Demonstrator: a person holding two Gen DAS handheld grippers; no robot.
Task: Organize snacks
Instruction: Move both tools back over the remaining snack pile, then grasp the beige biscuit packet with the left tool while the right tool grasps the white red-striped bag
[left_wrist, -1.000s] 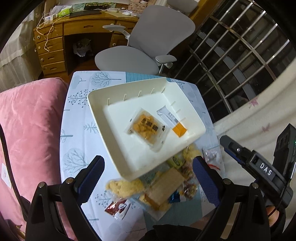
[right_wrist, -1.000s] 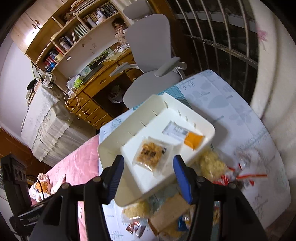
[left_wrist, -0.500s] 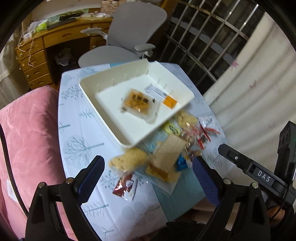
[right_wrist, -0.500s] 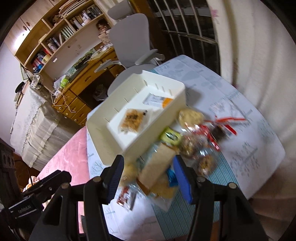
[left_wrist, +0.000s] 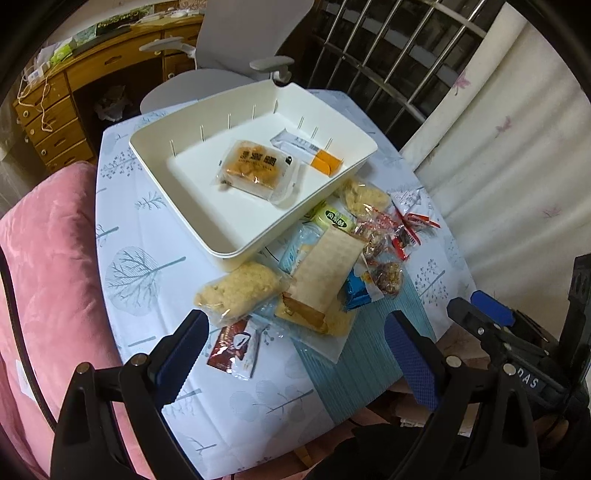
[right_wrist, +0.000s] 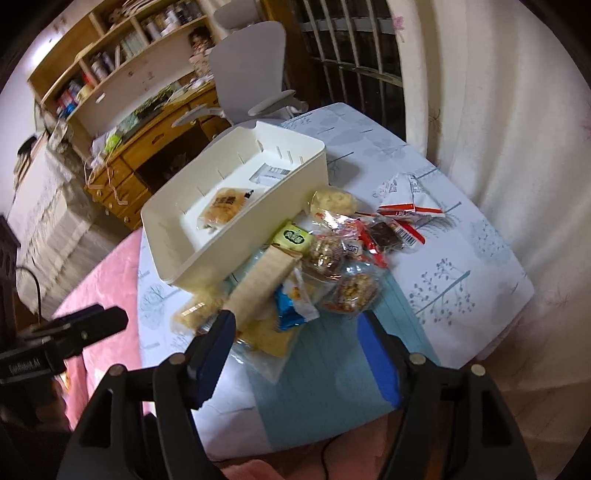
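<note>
White tray (left_wrist: 192, 177) farther; right tool (right_wrist: 295, 343) opening, empty.

Right wrist view motion-blurred at left, bookshelf (right_wrist: 110, 74) items unreadable; tray (right_wrist: 207, 266) near wall hides orange-ended bar (left_wrist: 310, 153); snack pile (left_wrist: 332, 266) wrappers overlap, lower packets half hidden.

A table (left_wrist: 125, 229) under a pale cloth printed with blue trees filled the middle of the frame. On it sat a white bin (left_wrist: 177, 177) toward the upper left, a blue striped mat (left_wrist: 354, 369) at lower right, and a heap of wrapped snacks (left_wrist: 332, 266) between them, touching the bin's near wall.
</note>
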